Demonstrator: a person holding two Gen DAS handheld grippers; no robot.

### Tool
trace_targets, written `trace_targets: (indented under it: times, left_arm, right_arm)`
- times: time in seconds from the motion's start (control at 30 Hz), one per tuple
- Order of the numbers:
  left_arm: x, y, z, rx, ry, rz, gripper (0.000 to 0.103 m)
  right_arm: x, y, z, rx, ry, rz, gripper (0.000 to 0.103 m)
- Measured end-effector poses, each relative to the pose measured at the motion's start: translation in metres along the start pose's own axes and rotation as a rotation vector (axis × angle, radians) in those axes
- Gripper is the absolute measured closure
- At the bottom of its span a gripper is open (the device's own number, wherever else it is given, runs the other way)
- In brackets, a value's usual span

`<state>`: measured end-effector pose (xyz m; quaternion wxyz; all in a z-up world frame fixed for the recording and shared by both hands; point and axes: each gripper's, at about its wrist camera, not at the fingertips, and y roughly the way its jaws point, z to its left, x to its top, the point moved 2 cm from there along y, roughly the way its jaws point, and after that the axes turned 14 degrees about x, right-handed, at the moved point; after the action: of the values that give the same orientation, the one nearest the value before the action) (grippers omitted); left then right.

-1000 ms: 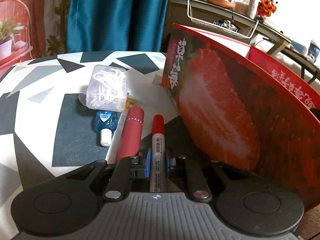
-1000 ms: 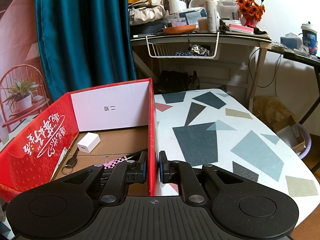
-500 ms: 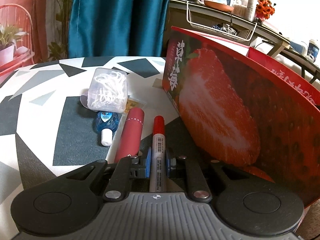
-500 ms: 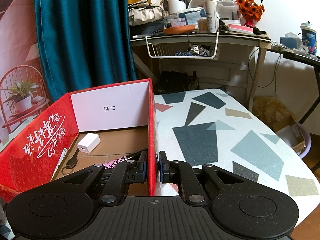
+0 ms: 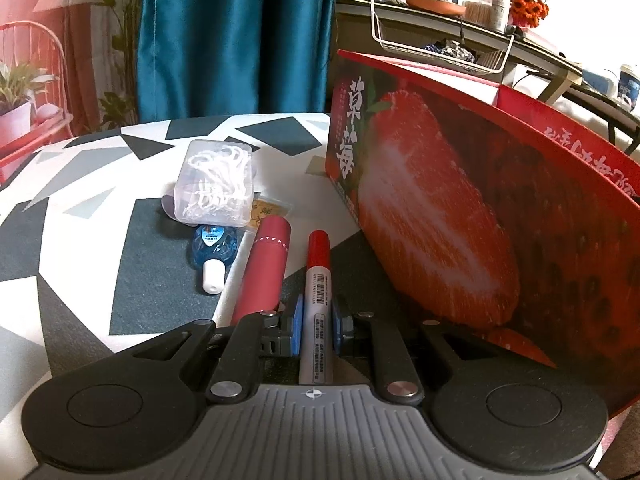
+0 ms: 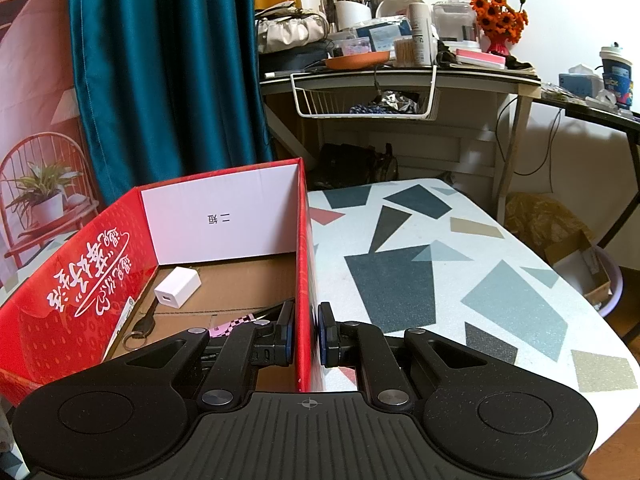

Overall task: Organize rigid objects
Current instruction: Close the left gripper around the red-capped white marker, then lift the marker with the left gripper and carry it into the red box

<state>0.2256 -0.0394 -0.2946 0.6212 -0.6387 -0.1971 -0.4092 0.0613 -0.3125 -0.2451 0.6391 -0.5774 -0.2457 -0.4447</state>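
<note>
The marker (image 5: 318, 276) lies on the patterned table (image 5: 80, 280) beside the red tube (image 5: 266, 268), its barrel pinched between the pads of the left gripper (image 5: 316, 326). The right gripper (image 6: 306, 334) is clamped on the side wall of the red box (image 6: 303, 240).

Left gripper (image 5: 316, 326) clamped on a red-capped marker (image 5: 317, 276), bottom center of frame. Just left of it: red tube (image 5: 266, 266), blue correction tape (image 5: 214, 246), clear box of floss picks (image 5: 216, 184) above those. Big red strawberry box (image 5: 460, 216) filling the right side. Patterned tabletop (image 5: 80, 208) underneath.
</note>
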Motion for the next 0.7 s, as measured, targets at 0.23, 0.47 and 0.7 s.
trace_targets:
  times: [0.23, 0.47, 0.7]
  left_arm:
    - [0.001, -0.001, -0.002, 0.011, 0.034, -0.003, 0.087]
    - [0.020, -0.007, 0.008, -0.033, -0.005, 0.000, 0.087]
    - [0.045, -0.021, 0.012, -0.055, -0.038, -0.048, 0.087]
  right_arm:
    - [0.000, -0.001, 0.001, 0.001, -0.001, 0.002, 0.091]
    - [0.000, 0.000, 0.003, 0.006, -0.004, 0.004, 0.089]
    - [0.000, 0.000, 0.004, 0.002, -0.006, 0.003, 0.091]
